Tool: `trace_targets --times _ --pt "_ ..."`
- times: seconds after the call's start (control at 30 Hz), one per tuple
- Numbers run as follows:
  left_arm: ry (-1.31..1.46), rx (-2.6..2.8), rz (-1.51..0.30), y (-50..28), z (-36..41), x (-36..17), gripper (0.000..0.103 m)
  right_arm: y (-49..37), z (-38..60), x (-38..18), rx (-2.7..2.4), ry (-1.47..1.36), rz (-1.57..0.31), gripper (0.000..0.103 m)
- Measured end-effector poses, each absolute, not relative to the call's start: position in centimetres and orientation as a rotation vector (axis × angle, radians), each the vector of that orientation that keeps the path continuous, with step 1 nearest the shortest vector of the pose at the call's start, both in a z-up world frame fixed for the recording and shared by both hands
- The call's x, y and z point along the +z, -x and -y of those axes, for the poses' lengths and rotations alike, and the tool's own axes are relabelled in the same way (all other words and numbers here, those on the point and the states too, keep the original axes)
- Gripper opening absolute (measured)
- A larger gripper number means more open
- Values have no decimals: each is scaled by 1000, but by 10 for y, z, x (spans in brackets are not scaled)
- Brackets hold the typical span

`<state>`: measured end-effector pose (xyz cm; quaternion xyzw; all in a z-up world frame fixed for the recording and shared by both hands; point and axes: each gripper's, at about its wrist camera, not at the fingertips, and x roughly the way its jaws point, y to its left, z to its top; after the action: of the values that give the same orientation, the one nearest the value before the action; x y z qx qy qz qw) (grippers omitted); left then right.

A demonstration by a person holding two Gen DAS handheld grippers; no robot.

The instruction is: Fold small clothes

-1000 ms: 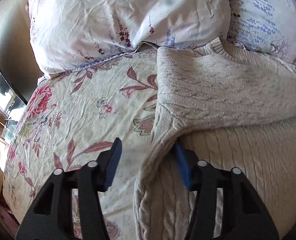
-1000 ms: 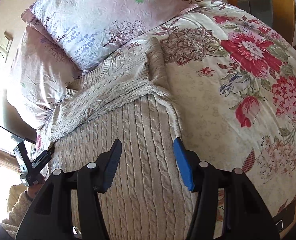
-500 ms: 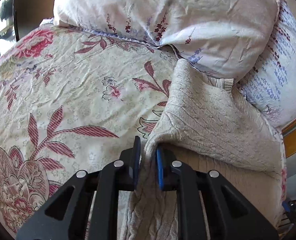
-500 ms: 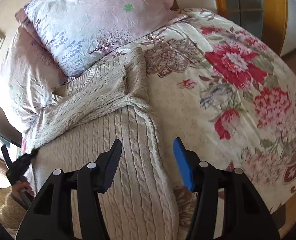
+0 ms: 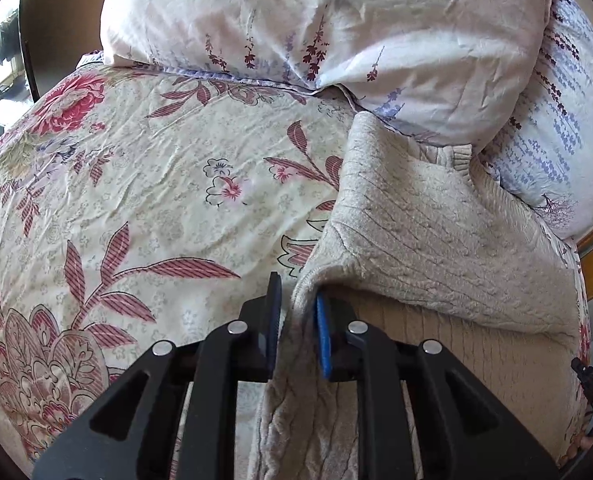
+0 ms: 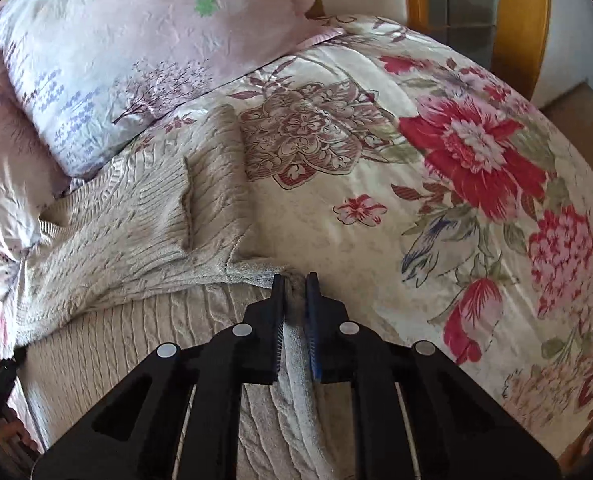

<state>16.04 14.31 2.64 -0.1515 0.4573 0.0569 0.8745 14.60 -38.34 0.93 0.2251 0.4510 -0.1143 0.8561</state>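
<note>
A beige cable-knit sweater (image 5: 436, 232) lies on a floral bedspread, its sleeves folded across the chest. My left gripper (image 5: 298, 312) is shut on the sweater's left side edge, just below the folded sleeve. In the right wrist view the sweater (image 6: 136, 240) spreads to the left, and my right gripper (image 6: 295, 304) is shut on its right side edge, with the knit pinched between the blue pads. The sweater's collar (image 6: 56, 224) lies against the pillows.
Two pale floral pillows (image 5: 316, 20) (image 6: 136, 40) lie at the head of the bed, touching the sweater's collar. The floral bedspread (image 5: 136, 200) (image 6: 456, 200) extends to both sides. A wooden frame (image 6: 516, 20) stands beyond the bed's far right edge.
Both grippers were open a second ago. The left one closed on the sweater's left edge first; the right one moved to the right edge and closed on it.
</note>
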Motion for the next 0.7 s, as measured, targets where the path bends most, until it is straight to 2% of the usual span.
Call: trace_targets --times 0.07,0.13,0.2,0.23,0.27,0.57,0.7 --pt "297 116 -954 -157 -142 28 23 -146 383 12 -220 -483 -962 14" --pt "276 115 -945 -147 -142 32 41 -137 388 17 -183 -532 -951 23" --pt "268 104 -923 -130 -148 40 53 -119 394 24 -131 -570 -920 44" --pt "277 97 -913 -120 -153 44 59 -107 398 27 -83 -596 -907 48" --pt "298 78 -909 -110 -159 47 61 -99 400 29 -52 -609 -905 52" --pt "538 -90 -1038 -29 -184 33 59 -29 417 -4 168 -860 -1057 52" --pt "619 -132 -1059 -5 -179 27 50 -6 412 -24 276 -1013 -1105 52"
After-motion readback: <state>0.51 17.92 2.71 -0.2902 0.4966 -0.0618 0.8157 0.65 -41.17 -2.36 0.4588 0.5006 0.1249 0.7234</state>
